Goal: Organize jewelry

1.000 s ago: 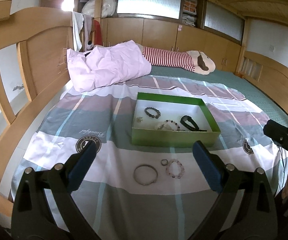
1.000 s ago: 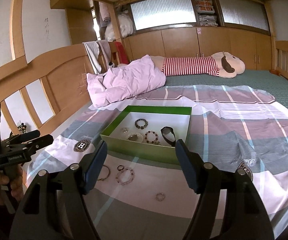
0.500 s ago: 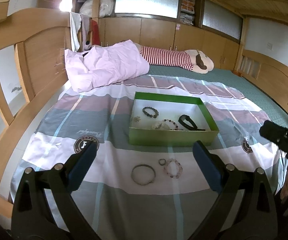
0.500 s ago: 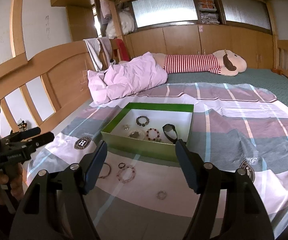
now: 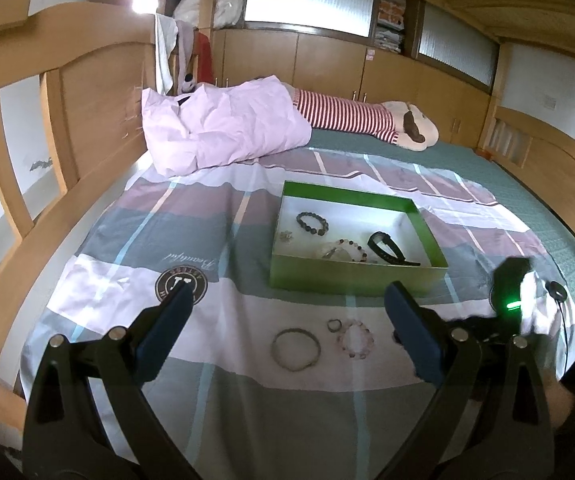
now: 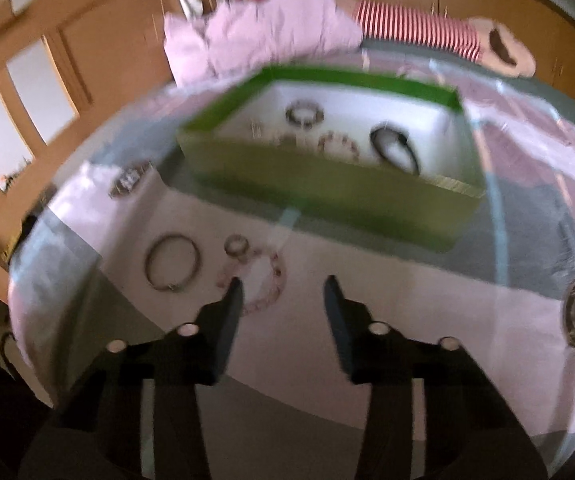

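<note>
A green box [image 5: 351,278] with a white floor stands on the bed and holds a dark bead bracelet [image 5: 311,222], a mixed bead bracelet [image 5: 349,249] and a black band [image 5: 387,247]. In front of it lie a metal bangle [image 5: 295,349], a small ring [image 5: 334,324] and a pink bead bracelet [image 5: 356,339]. My left gripper [image 5: 287,332] is open and empty, held above these. My right gripper [image 6: 283,294] is open and empty, low over the pink bead bracelet [image 6: 265,280], beside the bangle [image 6: 172,262] and ring [image 6: 236,245]. The box [image 6: 327,196] is behind. The right wrist view is blurred.
The bed carries a striped pink, grey and white sheet [image 5: 175,240]. A pink bundle of bedding [image 5: 223,128] and a striped plush toy [image 5: 367,120] lie at the far end. A wooden bed rail [image 5: 27,200] runs along the left. The right gripper's body [image 5: 511,292] shows a green light.
My right gripper has dropped fast toward the loose jewelry in front of the box and its jaws have narrowed. My left gripper has barely moved.
</note>
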`<state>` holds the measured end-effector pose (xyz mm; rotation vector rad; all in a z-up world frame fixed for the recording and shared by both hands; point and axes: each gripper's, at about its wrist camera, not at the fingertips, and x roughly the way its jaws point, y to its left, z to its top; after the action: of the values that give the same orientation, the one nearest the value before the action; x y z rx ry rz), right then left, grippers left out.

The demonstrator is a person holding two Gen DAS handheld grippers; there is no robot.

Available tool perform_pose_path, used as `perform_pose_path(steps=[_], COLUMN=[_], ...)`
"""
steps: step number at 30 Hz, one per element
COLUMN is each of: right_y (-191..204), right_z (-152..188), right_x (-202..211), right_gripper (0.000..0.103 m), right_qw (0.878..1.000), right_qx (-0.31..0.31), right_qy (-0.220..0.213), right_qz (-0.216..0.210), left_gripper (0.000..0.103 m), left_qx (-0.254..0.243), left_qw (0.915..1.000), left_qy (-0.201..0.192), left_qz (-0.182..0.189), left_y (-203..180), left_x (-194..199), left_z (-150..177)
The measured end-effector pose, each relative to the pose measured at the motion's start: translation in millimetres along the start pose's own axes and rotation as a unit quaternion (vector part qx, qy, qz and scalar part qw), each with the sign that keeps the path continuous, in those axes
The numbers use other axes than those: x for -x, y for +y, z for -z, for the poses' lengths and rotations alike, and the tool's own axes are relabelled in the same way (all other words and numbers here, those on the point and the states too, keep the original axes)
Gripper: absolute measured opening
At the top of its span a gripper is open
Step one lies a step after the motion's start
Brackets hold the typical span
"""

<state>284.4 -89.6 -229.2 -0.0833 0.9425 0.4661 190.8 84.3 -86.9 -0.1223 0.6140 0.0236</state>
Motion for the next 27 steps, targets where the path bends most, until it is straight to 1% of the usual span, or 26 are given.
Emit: perform_pose_path(steps=[1,5,6,8,9,12,14,16,18,21,24,27], right_y=[1,7,9,12,14,18,21,24,23,19,11,-2], right_z=[1,-1,-1,-1,-1,-3,-4,-6,-11,-20,-26,-29], right_x=[-9,-34,-40,-51,-54,-54,-50,-39,-24,13,51,88], right_gripper=[0.03,0.027,0.024,0.022,0.02,0.007,0.007,0.007,0.007,0.007,0.007,0.007], right_qw=[1.0,1.0,0.999,0.999,0.999,0.999,0.999,0.999,1.0,0.999,0.997,0.994], right_qx=[0.0,0.002,0.005,0.009,0.013,0.022,0.026,0.03,0.024,0.01,-0.001,-0.01], right_qy=[0.007,0.027,0.033,0.041,0.039,0.038,0.036,0.02,0.006,-0.031,-0.064,-0.095], right_qz=[0.007,0.007,0.007,0.007,0.009,0.005,0.003,0.003,-0.008,-0.026,-0.037,-0.047], left_gripper=[0.096,0.096,0.096,0.096,0.096,0.096,0.096,0.096,0.096,0.096,0.096,0.096], left_qx=[0.001,0.007,0.009,0.012,0.013,0.01,0.004,-0.002,-0.004,-0.013,-0.035,-0.061], left_qw=[1.0,0.9999,0.9999,0.9998,0.9998,0.9996,0.9994,0.9988,0.998,0.9963,0.9935,0.9907], left_qy=[0.002,0.008,0.009,0.013,0.015,0.024,0.032,0.044,0.061,0.083,0.107,0.121], left_qz=[0.0,-0.005,-0.006,-0.008,-0.009,-0.012,-0.015,-0.019,-0.02,-0.016,-0.013,-0.013], left_y=[2,9,11,16,17,20,21,22,23,19,7,-12], left_x=[-1,-5,-6,-8,-9,-13,-17,-23,-30,-41,-55,-68], left_z=[0,0,0,1,1,1,2,3,6,12,22,34])
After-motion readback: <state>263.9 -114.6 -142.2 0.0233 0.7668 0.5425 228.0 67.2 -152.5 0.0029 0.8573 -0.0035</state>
